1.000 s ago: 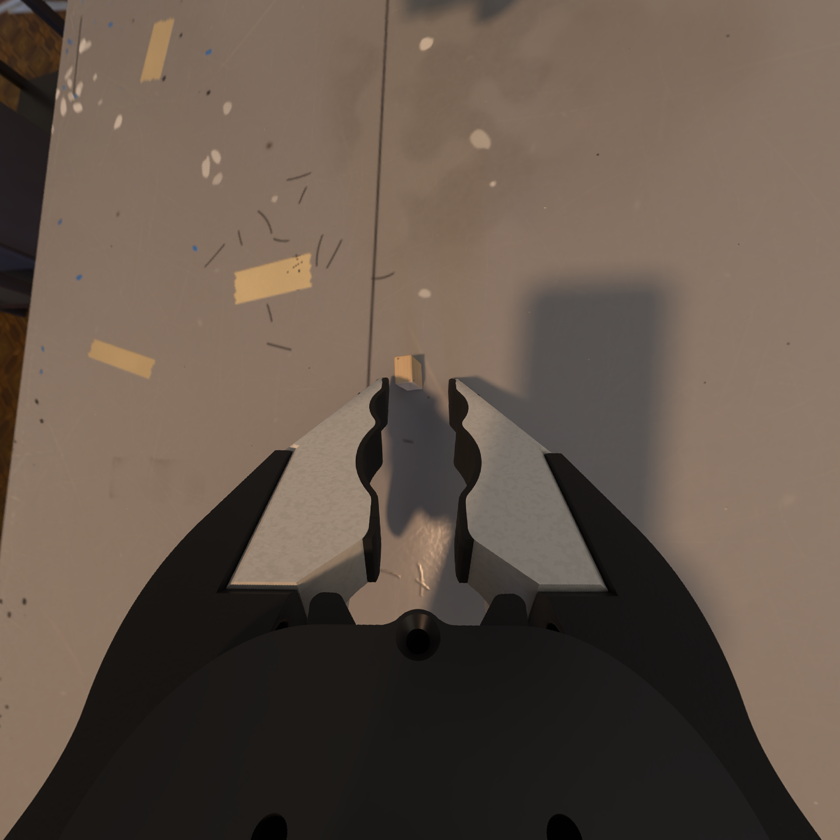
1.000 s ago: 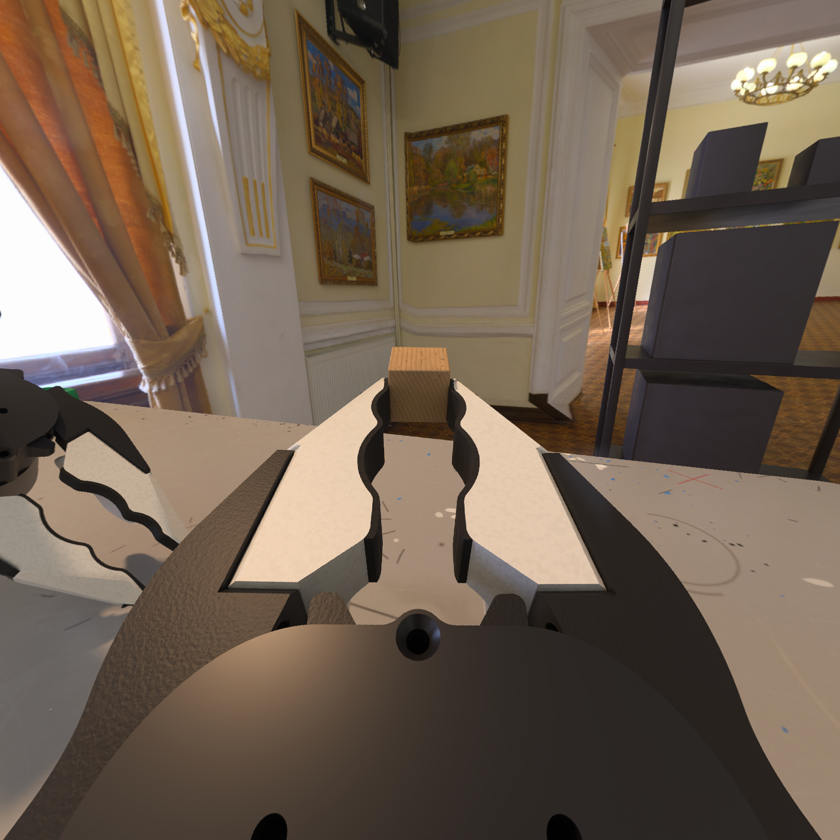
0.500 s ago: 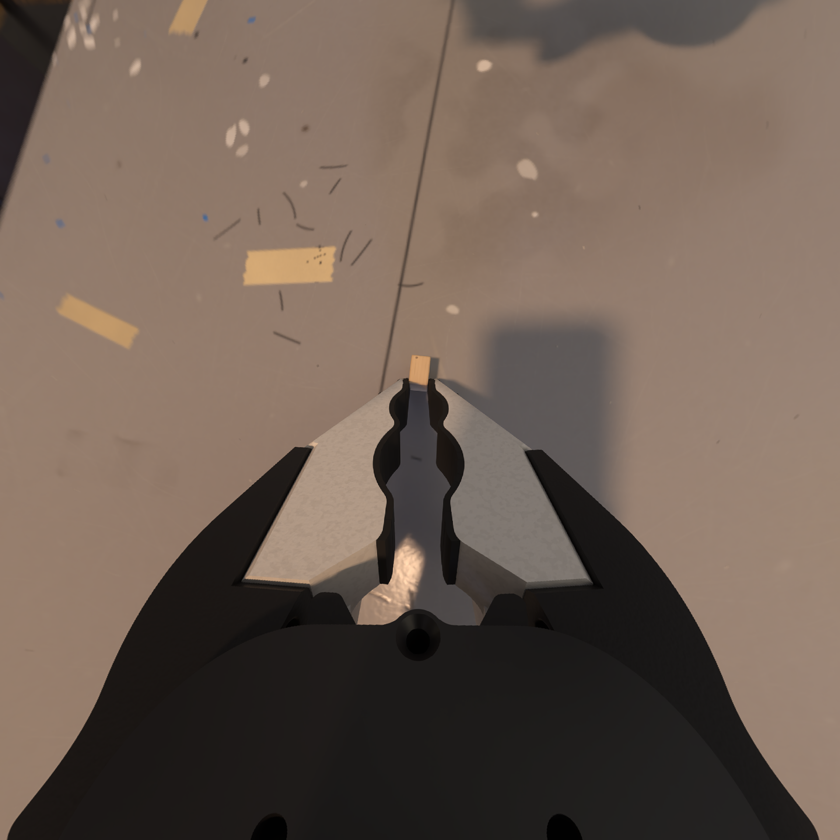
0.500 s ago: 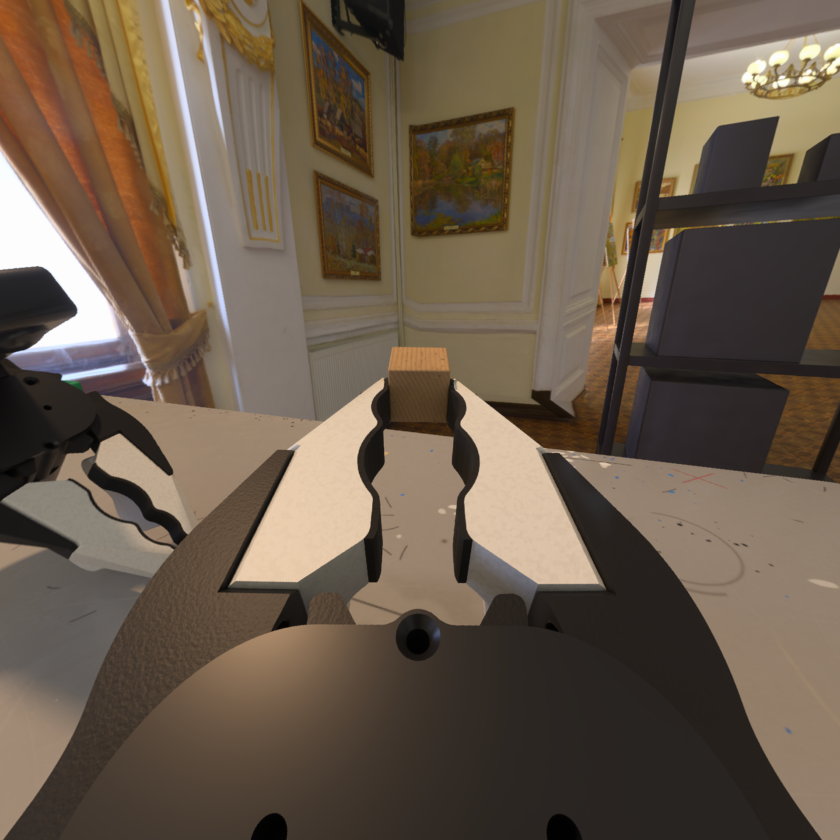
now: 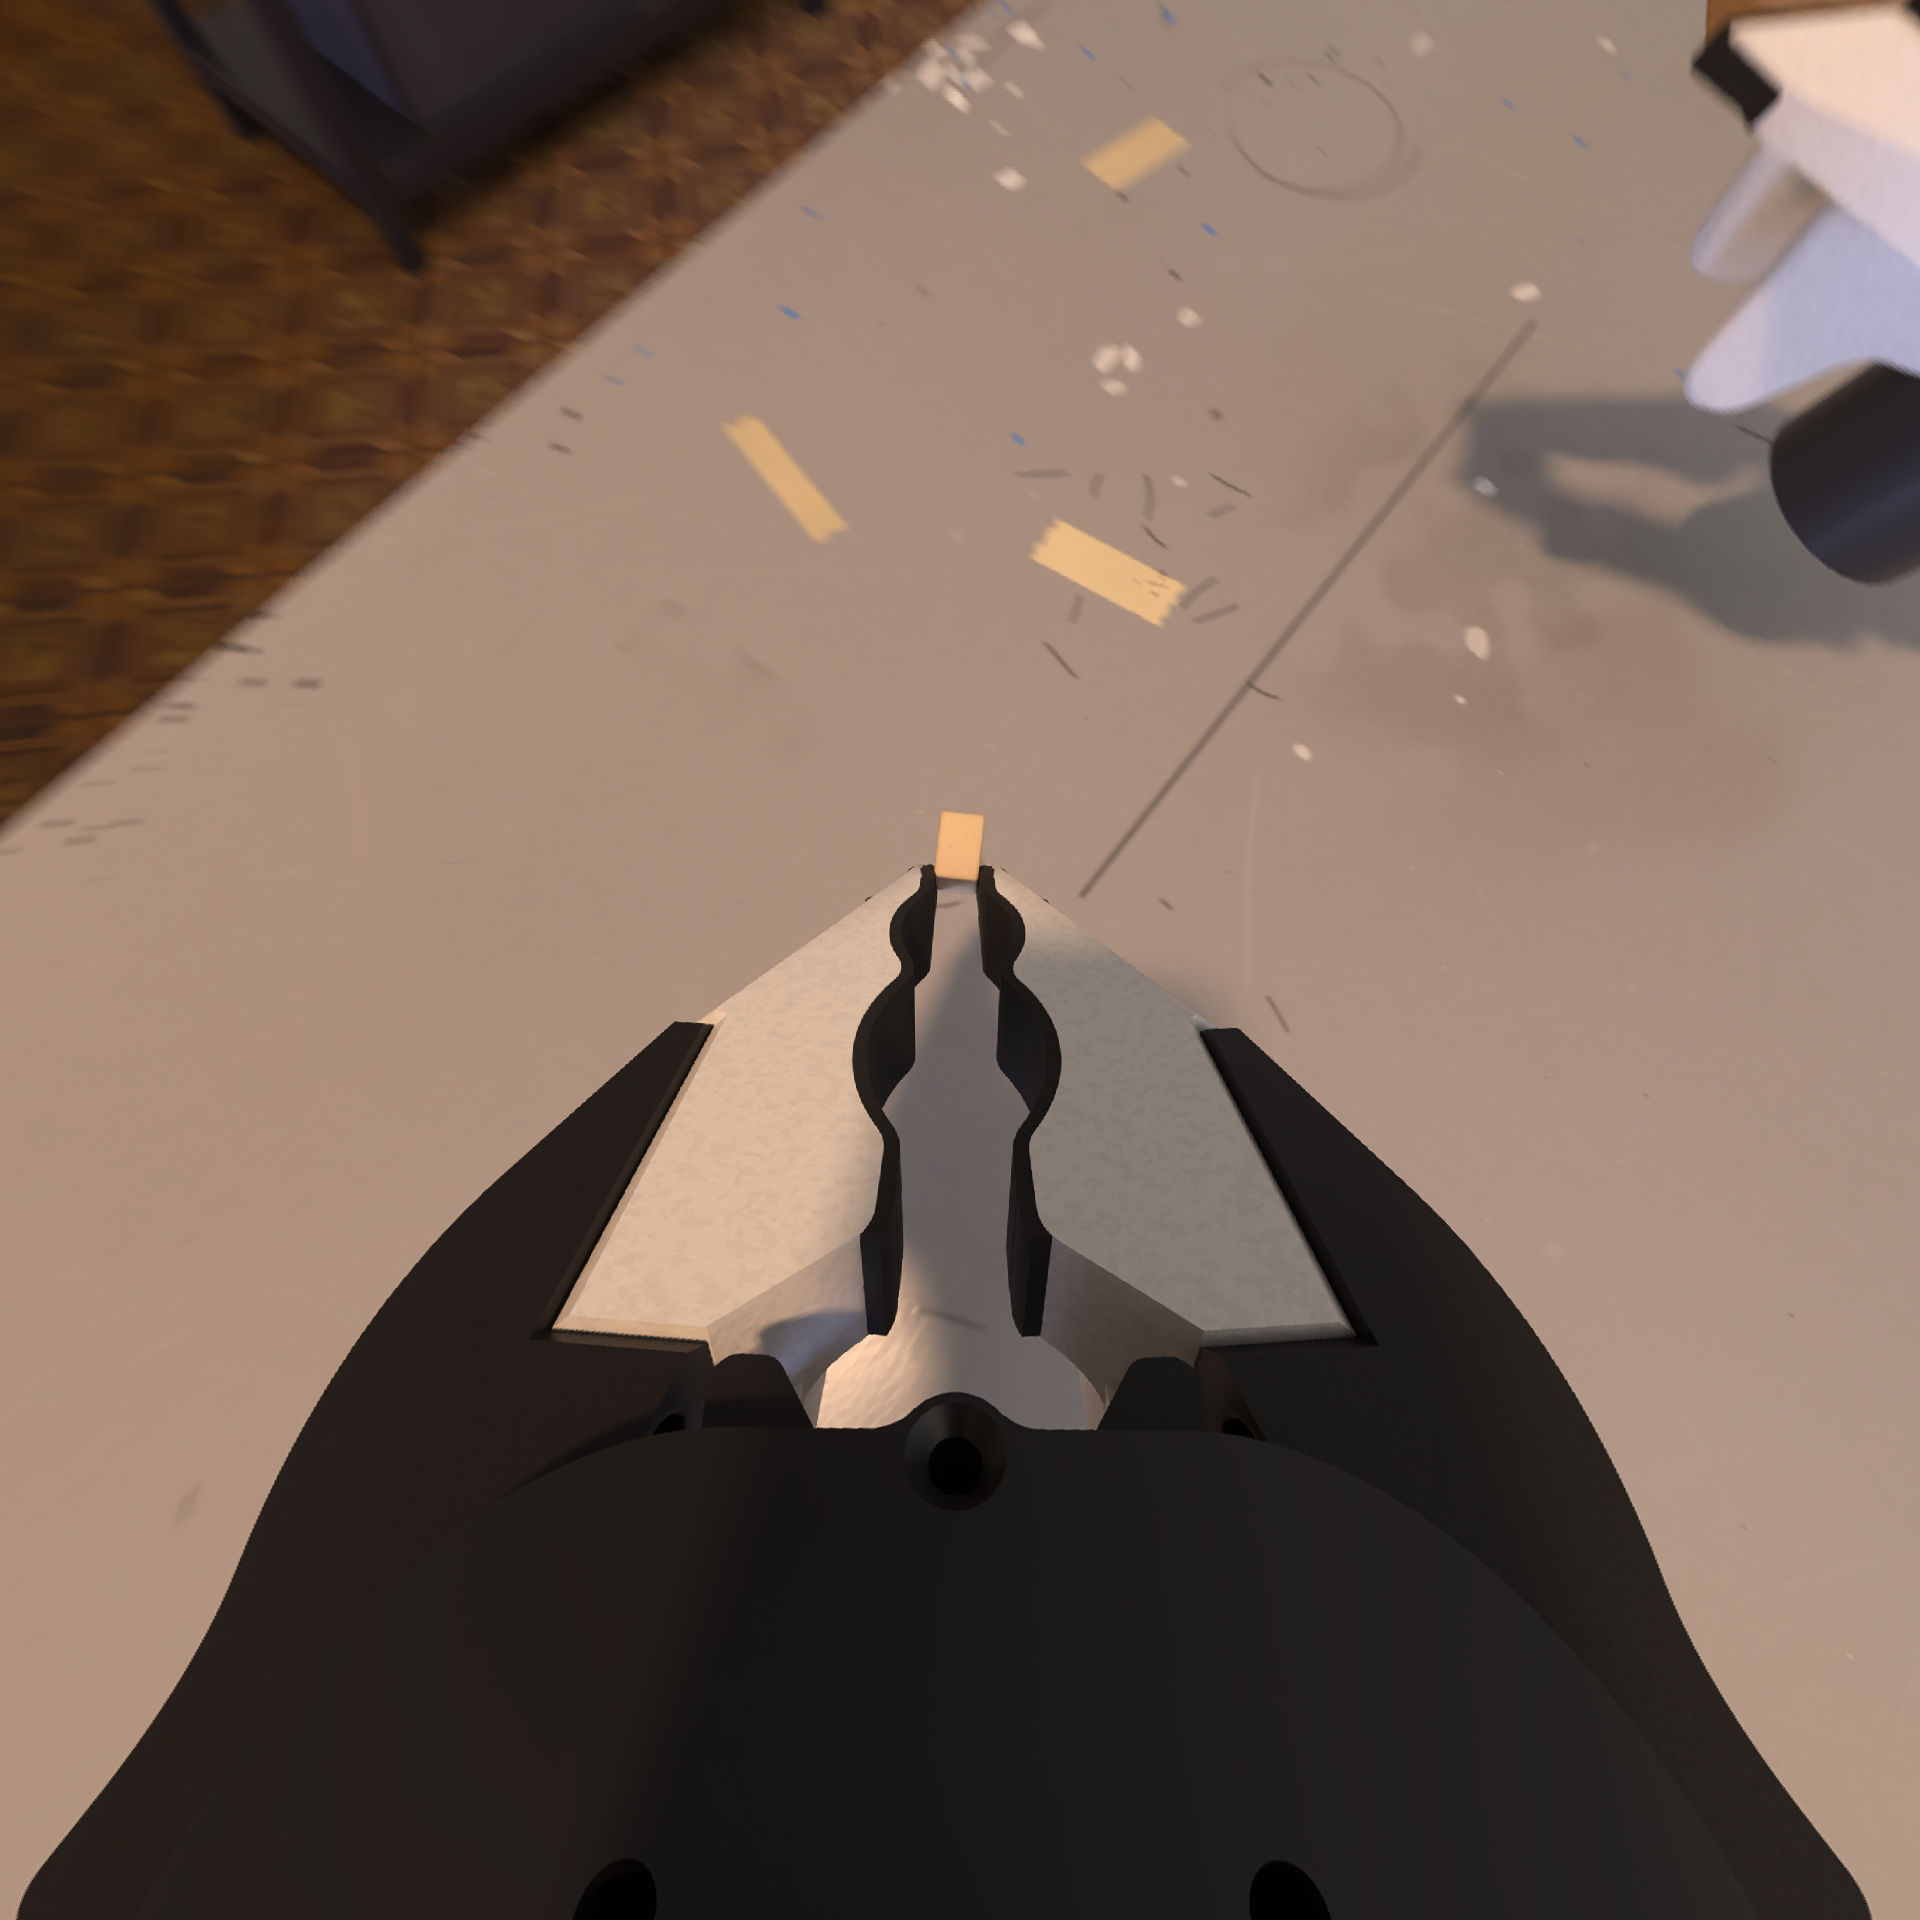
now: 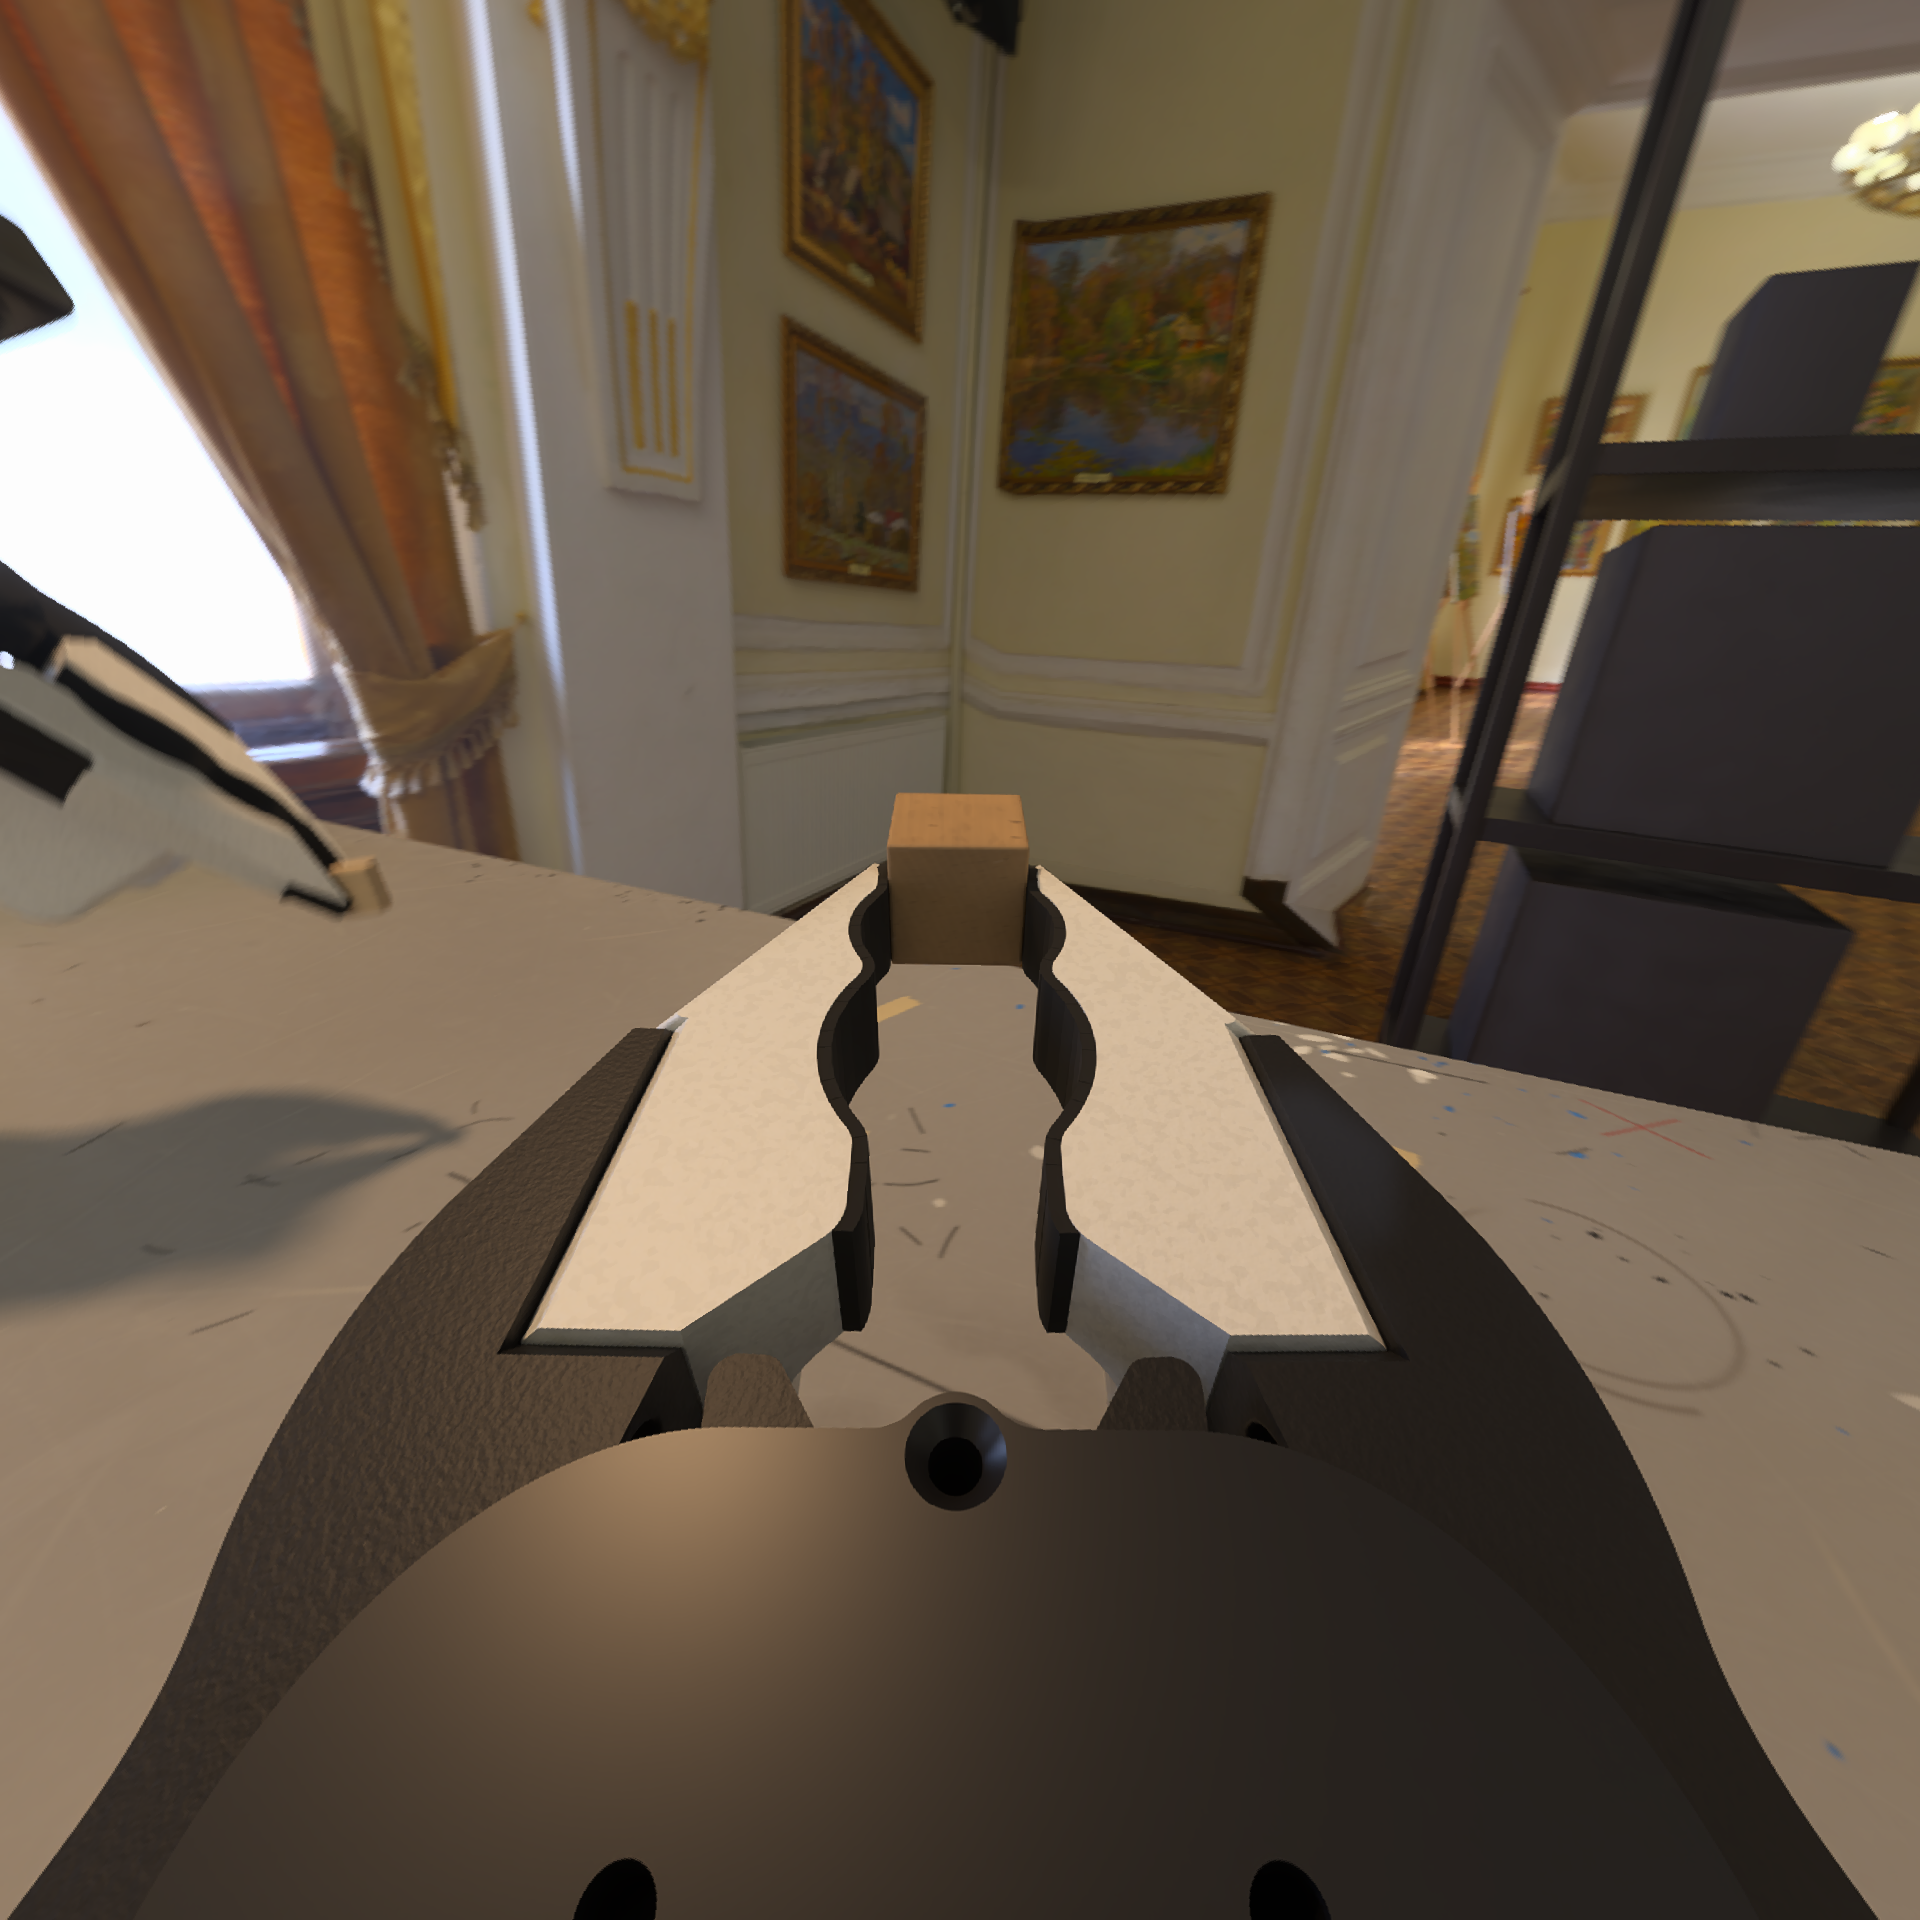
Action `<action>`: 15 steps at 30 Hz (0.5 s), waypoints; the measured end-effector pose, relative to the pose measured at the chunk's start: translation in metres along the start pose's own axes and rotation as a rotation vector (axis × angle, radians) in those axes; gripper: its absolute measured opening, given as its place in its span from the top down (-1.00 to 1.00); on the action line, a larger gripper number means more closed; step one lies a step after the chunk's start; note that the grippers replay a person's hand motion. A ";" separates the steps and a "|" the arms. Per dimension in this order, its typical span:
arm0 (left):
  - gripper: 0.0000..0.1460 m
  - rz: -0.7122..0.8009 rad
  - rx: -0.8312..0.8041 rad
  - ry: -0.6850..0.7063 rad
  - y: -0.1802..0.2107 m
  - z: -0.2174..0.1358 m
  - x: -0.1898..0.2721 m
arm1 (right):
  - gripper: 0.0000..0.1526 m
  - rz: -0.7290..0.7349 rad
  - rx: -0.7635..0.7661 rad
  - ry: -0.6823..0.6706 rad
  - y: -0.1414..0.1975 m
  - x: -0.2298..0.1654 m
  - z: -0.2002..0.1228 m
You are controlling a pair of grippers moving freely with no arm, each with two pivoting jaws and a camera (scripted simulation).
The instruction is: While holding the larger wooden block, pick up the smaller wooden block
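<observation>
Clamping the smaller block [image 5: 959,844], the left gripper [image 5: 957,878] has lifted; right gripper [image 6: 957,902] grips larger block [image 6: 957,878].

You're facing a corner of pale yellow walls [image 6: 1122,644] hung with gilt-framed paintings [image 6: 1132,343] — an orange curtain [image 6: 312,312] frames the bright window [image 6: 135,540] at your left. A dark metal shelf [image 6: 1662,468] stands right — parquet floor [image 5: 208,364] lies beyond the speckled grey surface [image 5: 520,883], which carries tape strips [image 5: 1107,571].
</observation>
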State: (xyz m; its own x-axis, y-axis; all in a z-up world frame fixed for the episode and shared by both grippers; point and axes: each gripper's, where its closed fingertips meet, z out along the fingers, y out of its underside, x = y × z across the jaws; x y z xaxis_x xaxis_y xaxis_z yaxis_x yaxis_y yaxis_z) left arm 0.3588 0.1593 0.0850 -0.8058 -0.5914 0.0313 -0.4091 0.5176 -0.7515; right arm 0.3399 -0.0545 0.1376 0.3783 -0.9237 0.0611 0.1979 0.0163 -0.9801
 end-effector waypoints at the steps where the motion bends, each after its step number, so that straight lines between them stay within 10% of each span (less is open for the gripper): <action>1: 0.90 0.003 0.019 -0.044 -0.004 -0.010 -0.005 | 0.68 0.000 -0.006 -0.024 0.001 -0.005 0.001; 15: 0.90 0.123 0.037 0.078 -0.036 -0.012 0.068 | 0.69 -0.077 -0.036 -0.275 0.007 -0.086 0.014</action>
